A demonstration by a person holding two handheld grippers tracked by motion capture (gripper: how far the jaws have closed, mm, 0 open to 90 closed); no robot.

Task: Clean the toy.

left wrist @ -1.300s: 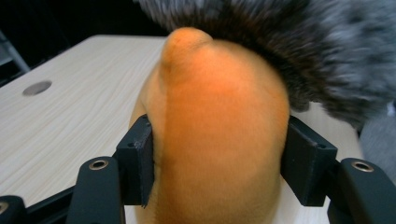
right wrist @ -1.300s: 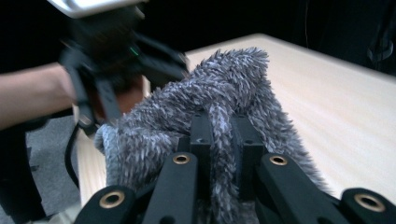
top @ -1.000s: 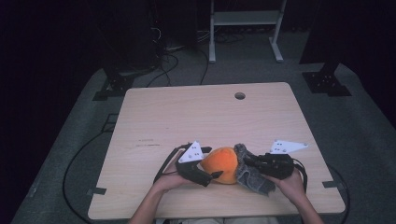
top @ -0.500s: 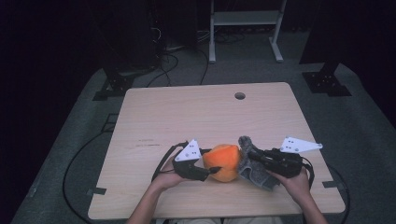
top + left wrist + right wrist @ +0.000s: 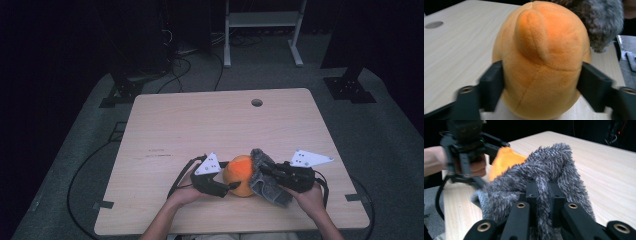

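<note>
An orange plush toy (image 5: 239, 172) lies near the table's front edge, with a grey furry cover (image 5: 267, 190) bunched against its right side. My left gripper (image 5: 230, 186) is shut on the plush from the left. In the left gripper view its jaws press both flanks of the orange plush (image 5: 541, 57), and the grey fur (image 5: 599, 20) shows behind it. My right gripper (image 5: 263, 170) is shut on the grey fur; its jaws pinch a fold of the fur (image 5: 549, 167). The orange plush (image 5: 504, 160) peeks out beyond, with the left gripper (image 5: 466, 150) and a hand.
The wooden table (image 5: 210, 125) has a round cable hole (image 5: 257, 102) at its back edge. Both forearms come in over the front edge. Cables trail off the table's left side, and a white metal stand (image 5: 260, 20) is on the floor behind.
The right gripper shifted slightly right, then back, keeping hold of the grey fur. The left gripper and the plush edged a little to the right.
</note>
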